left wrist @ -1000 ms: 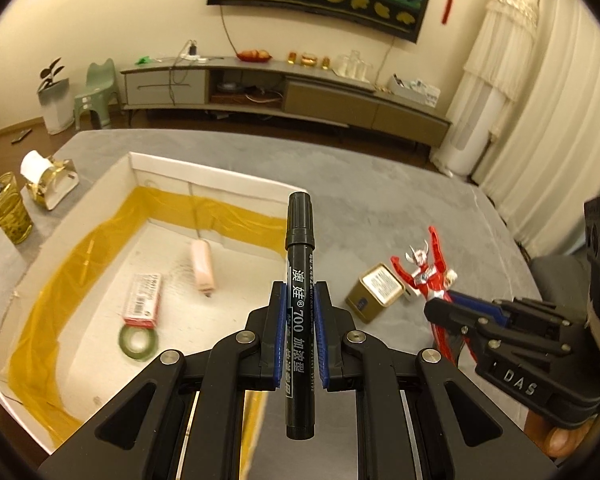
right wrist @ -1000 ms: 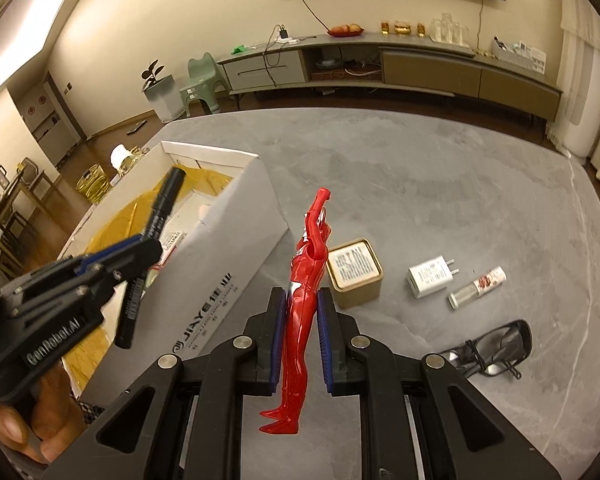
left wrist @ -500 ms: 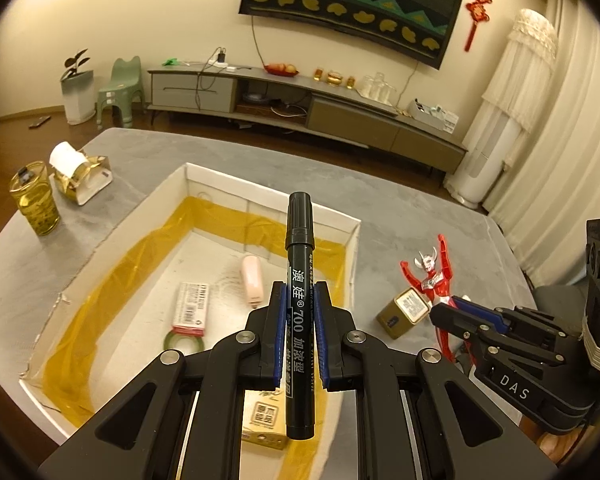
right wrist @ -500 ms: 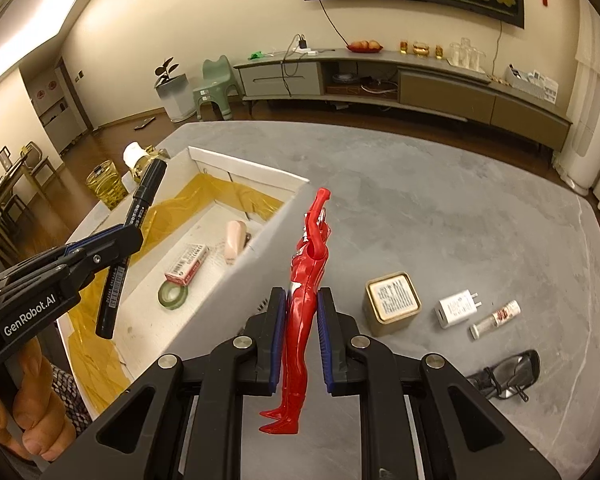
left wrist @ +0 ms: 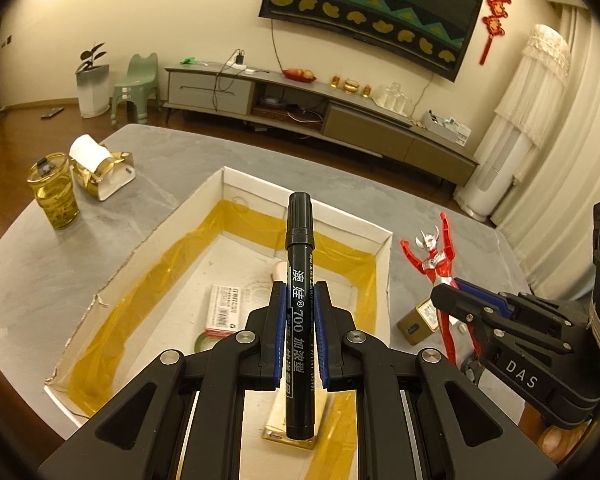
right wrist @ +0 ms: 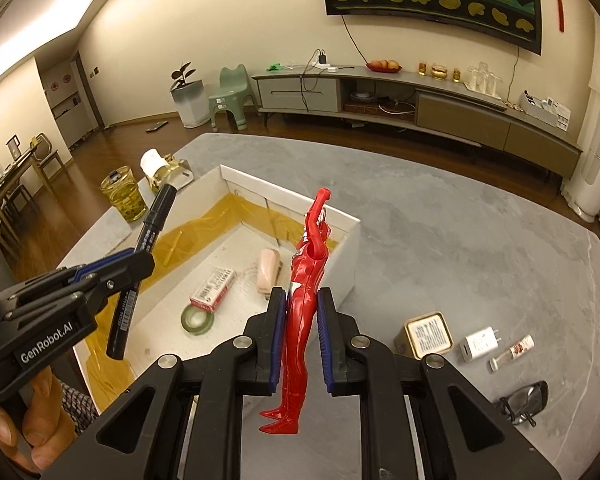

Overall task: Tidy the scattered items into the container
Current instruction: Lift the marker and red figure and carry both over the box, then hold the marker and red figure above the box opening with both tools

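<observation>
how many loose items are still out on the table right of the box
4: gold tin, white charger, small vial, glasses nearest. More may hide behind the gripper.

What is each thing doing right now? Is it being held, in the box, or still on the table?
Left tongs: shut on black marker pen, above the box.
Right tongs: shut on red toy figure.
White cardboard box: open.
Green tape roll: in box.
Small gold tin: on table.
White plug charger: on table.
Black glasses: on table.
</observation>
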The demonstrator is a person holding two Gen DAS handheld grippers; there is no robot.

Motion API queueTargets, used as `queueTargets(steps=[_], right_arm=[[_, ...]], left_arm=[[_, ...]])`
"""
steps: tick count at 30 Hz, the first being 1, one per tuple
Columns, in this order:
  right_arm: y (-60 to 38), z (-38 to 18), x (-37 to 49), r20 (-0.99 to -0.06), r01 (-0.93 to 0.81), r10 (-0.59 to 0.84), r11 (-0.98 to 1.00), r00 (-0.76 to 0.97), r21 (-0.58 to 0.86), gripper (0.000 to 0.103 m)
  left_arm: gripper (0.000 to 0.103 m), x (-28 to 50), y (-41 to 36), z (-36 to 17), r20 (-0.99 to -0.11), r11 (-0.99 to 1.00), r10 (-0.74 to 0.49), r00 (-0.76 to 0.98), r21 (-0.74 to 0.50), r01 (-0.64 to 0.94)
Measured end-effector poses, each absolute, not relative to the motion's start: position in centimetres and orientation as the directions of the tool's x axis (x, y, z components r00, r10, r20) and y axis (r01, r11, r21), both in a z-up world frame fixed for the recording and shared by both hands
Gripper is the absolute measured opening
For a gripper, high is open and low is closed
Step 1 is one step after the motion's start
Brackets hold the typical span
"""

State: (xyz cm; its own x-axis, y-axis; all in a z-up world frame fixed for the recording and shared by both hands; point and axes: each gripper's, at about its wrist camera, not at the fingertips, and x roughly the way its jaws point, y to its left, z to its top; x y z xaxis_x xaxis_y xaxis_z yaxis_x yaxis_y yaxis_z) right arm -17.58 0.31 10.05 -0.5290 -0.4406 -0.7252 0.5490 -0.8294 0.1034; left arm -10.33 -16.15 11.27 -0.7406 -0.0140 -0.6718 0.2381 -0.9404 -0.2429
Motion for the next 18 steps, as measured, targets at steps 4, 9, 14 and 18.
queueTargets(steps=[4, 9, 14, 18], right_arm=[[-0.7, 10.1, -17.7, -0.721, 0.560, -0.453, -0.821, -0.525, 0.109, 0.017], [-1.9, 10.1, -17.8, -0.715, 0.574, -0.468, -0.811, -0.519, 0.115, 0.017], [-3.0, 9.8, -17.9, -0.715, 0.584, -0.476, -0.804, -0.513, 0.116, 0.017], [-3.7, 9.5, -18.0, -0.718, 0.586, -0.476, -0.802, -0.508, 0.116, 0.017]], left_arm=[[0.013, -10.1, -16.9, 11.2, -0.671, -0.938, -0.027, -0.741, -0.239, 0.251], [0.013, -9.8, -18.0, 11.1, -0.671, -0.934, -0.043, -0.740, -0.236, 0.269], [0.013, -9.8, -19.0, 10.9, -0.675, -0.929, -0.055, -0.736, -0.235, 0.285], [0.014, -9.8, -19.6, 10.6, -0.681, -0.927, -0.059, -0.730, -0.235, 0.294]])
